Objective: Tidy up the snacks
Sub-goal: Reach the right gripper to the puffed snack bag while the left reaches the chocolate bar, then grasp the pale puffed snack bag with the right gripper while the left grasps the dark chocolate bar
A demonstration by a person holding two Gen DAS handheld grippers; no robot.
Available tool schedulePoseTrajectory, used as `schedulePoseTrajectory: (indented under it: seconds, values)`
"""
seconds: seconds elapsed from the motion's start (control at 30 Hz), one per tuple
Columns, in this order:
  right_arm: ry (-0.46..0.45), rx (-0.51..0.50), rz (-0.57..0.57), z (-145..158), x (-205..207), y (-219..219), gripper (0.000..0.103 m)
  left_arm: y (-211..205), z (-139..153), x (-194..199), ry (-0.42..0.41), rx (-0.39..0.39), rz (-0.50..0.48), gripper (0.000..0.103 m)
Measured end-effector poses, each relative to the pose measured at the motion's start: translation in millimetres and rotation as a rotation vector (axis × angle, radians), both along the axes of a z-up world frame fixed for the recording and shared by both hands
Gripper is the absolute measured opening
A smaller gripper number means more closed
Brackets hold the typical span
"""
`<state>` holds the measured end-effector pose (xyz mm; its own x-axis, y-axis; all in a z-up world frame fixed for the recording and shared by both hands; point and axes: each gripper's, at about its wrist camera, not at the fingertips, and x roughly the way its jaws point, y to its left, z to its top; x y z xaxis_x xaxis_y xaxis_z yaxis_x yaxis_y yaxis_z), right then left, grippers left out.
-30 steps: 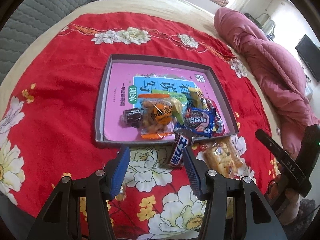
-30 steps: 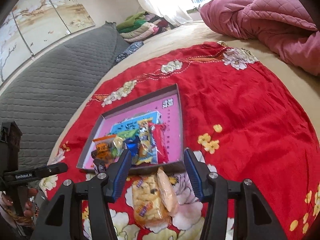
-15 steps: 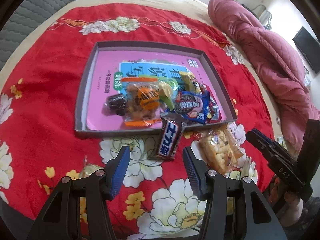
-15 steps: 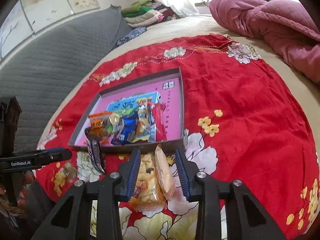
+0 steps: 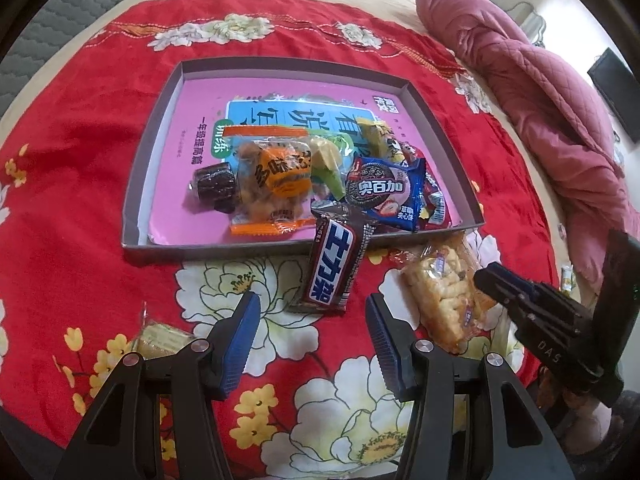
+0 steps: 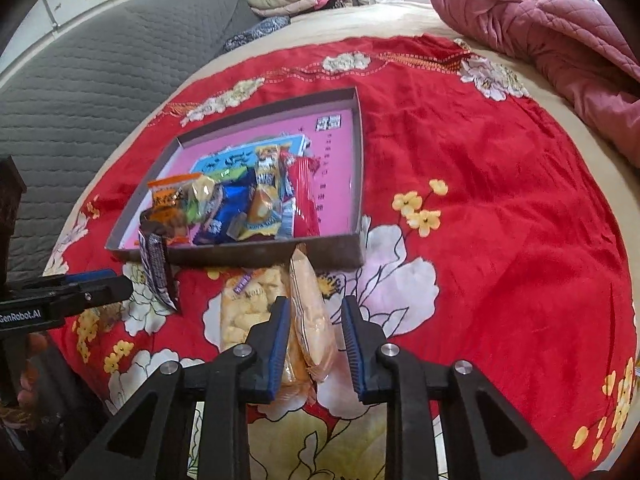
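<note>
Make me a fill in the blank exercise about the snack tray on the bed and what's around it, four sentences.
1. The tray has a floor coloured ___.
2. The flowered cloth under it is mainly ___.
3. The puffed rice packet lies ___ the tray.
4. The left gripper has its jaws ___.

Missing words: pink; red; outside; open.
</note>
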<state>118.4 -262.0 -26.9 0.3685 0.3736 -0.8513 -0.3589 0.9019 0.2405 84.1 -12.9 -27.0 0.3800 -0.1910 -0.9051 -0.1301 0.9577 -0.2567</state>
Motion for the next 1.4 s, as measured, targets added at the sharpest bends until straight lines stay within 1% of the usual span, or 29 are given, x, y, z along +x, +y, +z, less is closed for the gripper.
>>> schedulePoseTrajectory:
  seconds: [0.07,0.23,0.43,0.73,1.03,1.13,1.17,1.2,1.23,1.3,1.4]
  values:
    - [0.013,-0.011,0.005,-3.9,1.3,1.6,0.023,0.0,-2.8,1.4,0.005,-0.005,0.004,0.057]
    - [0.033,0.001,0.007,-8.3,4.7,0.9,0.021,-3.2,-10.7,5.5,0.014,0.001,0.003,0.057]
    - [0.101,0.035,0.016,-20.5,13.1,1.7,0.021,-4.7,-18.5,11.8,0.02,0.015,0.011,0.057]
    - [0.081,-0.018,0.105,-22.7,2.9,26.4,0.021,-7.1,-27.2,20.4,0.021,0.016,0.017,0.059]
    - [0.096,0.002,0.09,-26.3,6.7,27.0,0.021,-16.1,-38.6,33.6,0.04,0.026,0.014,0.059]
    - [0.1,0.007,0.081,-26.4,8.2,25.5,0.02,-13.0,-41.4,36.2,0.036,-0.014,0.037,0.058]
    - [0.098,0.006,0.081,-26.2,8.2,25.5,0.02,-12.8,-42.1,36.5,0.035,-0.015,0.038,0.053]
    - [0.095,0.004,0.081,-25.9,7.8,25.5,0.02,-13.4,-42.1,36.8,0.03,-0.004,0.037,0.041]
    - [0.092,0.002,0.082,-25.6,7.4,25.7,0.02,-13.3,-42.2,36.9,0.027,0.002,0.034,0.036]
    - [0.092,0.006,0.077,-25.2,7.7,24.7,0.019,-14.5,-43.3,38.0,0.028,-0.002,0.024,0.032]
    - [0.094,0.019,0.066,-23.9,7.8,20.9,0.019,-14.6,-42.4,37.4,0.021,-0.006,0.018,0.031]
